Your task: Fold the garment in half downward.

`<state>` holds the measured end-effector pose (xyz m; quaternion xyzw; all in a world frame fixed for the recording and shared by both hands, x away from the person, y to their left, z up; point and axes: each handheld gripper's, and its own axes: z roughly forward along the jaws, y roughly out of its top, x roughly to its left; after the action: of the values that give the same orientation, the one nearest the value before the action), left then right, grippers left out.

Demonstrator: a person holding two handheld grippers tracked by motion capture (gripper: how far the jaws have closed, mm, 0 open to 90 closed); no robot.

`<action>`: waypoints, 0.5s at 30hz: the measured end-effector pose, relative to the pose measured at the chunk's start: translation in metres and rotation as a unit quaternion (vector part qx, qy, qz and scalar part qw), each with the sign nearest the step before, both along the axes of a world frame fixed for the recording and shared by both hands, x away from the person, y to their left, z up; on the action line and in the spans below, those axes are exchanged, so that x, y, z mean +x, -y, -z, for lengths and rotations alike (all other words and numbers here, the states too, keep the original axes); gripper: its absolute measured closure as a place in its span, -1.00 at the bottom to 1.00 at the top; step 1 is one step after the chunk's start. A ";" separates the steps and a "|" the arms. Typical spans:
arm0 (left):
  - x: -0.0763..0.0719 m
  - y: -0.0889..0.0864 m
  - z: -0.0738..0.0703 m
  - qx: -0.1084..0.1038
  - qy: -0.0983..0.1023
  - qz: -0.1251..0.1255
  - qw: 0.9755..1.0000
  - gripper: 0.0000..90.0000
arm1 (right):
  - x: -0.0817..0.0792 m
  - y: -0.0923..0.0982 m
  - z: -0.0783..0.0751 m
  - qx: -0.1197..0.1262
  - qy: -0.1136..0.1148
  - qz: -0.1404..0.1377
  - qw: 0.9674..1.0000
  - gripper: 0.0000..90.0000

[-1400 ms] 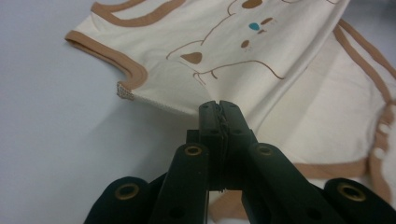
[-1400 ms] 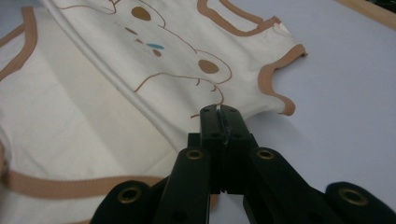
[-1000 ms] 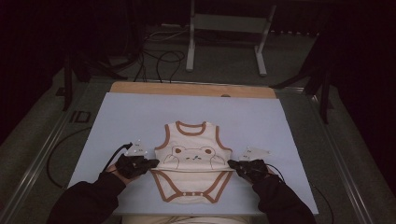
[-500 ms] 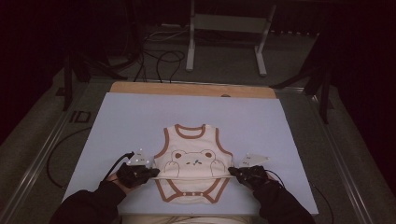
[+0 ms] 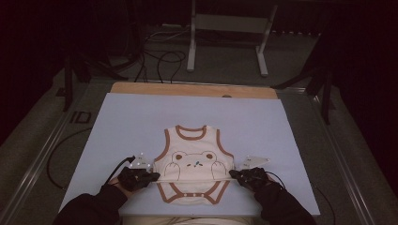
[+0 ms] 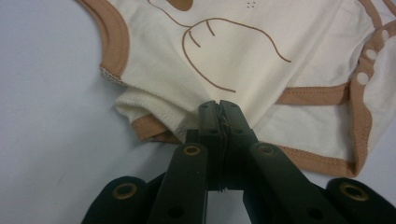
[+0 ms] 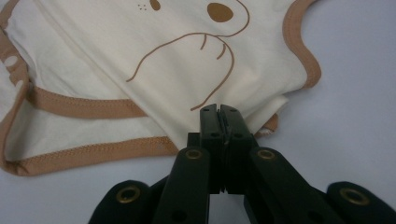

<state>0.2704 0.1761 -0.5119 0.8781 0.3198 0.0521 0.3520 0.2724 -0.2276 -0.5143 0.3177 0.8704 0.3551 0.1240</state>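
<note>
Both our grippers, left gripper (image 5: 152, 176) and right gripper (image 5: 236, 174), clamp the bodysuit (image 5: 195, 161) side edges; pinched fabric hidden between fingers (image 6: 211, 122).

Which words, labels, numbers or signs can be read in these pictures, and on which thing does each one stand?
None can be read.
The bodysuit bears only a drawn bear face and paws, no letters.
The grey plates on the grippers carry small dots, too small to read.
A dark mark beside the mat is too blurred to tell.
</note>
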 end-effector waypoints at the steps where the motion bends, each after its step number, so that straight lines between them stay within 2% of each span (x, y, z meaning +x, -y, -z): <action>1: 0.000 0.000 0.000 0.003 0.002 0.002 1.000 0.99 | 0.000 0.000 0.000 0.002 -0.002 0.001 1.000 0.98; 3: -0.001 0.000 0.000 0.004 0.002 0.001 1.000 0.98 | 0.000 0.001 0.001 0.006 -0.005 0.002 1.000 0.98; 5: -0.001 0.001 -0.001 0.007 0.005 -0.002 1.000 0.91 | 0.000 -0.001 0.000 -0.002 -0.001 0.000 1.000 0.98; 10: -0.004 0.001 -0.003 0.019 0.020 -0.006 1.000 0.64 | 0.000 0.000 -0.001 0.002 -0.004 0.000 1.000 0.94; 15: -0.005 -0.001 -0.007 0.018 0.028 -0.009 0.999 0.36 | -0.001 0.001 -0.006 0.009 0.006 0.005 1.000 0.64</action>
<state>0.2652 0.1767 -0.5049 0.8795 0.3168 0.0850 0.3447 0.2718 -0.2290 -0.5079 0.3214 0.8646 0.3644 0.1279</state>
